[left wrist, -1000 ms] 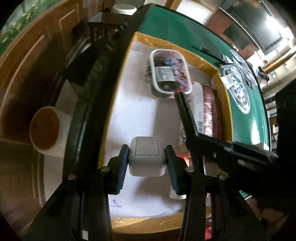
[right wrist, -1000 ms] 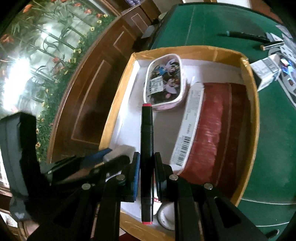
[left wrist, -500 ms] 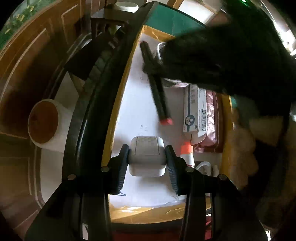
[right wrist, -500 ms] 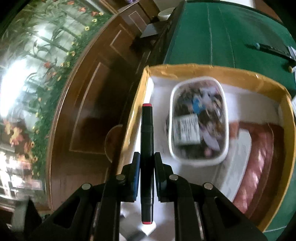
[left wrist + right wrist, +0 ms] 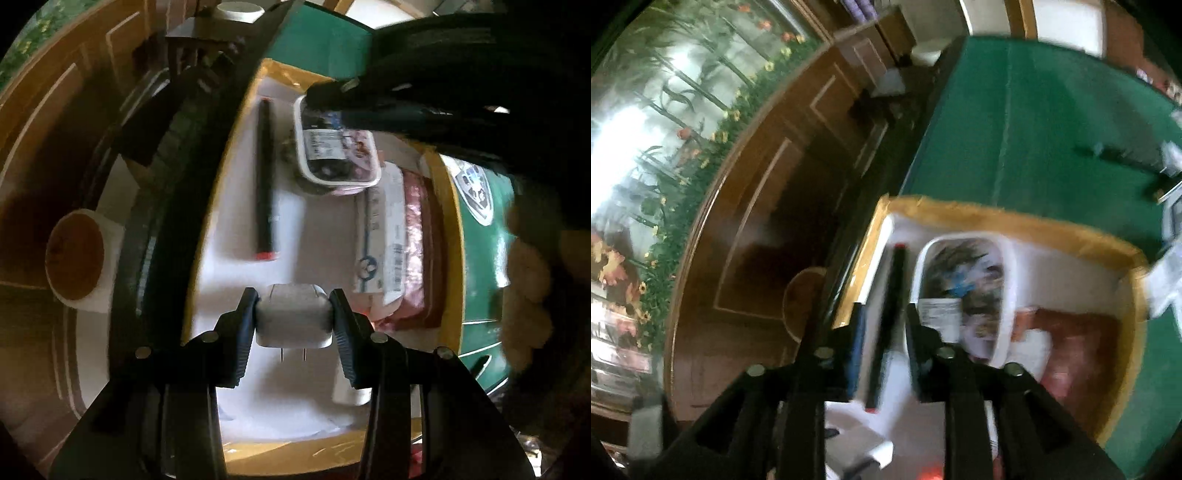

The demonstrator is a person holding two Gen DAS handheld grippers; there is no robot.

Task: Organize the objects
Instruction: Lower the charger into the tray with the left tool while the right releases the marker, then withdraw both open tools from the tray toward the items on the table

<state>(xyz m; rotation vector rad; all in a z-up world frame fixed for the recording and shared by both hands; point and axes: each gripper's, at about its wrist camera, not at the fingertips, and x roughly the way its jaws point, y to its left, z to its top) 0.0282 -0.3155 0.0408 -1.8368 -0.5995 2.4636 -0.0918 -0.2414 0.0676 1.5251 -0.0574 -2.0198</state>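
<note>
Green table (image 5: 1034, 140), marker (image 5: 892, 306) between opening right tool (image 5: 882, 332), box (image 5: 1015, 218) floor

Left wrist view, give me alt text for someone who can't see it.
The left gripper jaws clamp a white square plug-in charger over a white-lined, yellow-rimmed cardboard box. A black marker with a red end lies inside, beside a white plastic food tray and a red packet.

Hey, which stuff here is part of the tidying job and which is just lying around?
Part of the job:
- white charger, held in the left tongs
- black marker, right tongs opening around it
- box
- plastic tub
- red packet

Just lying about:
- pens on green table
- round stool
</note>
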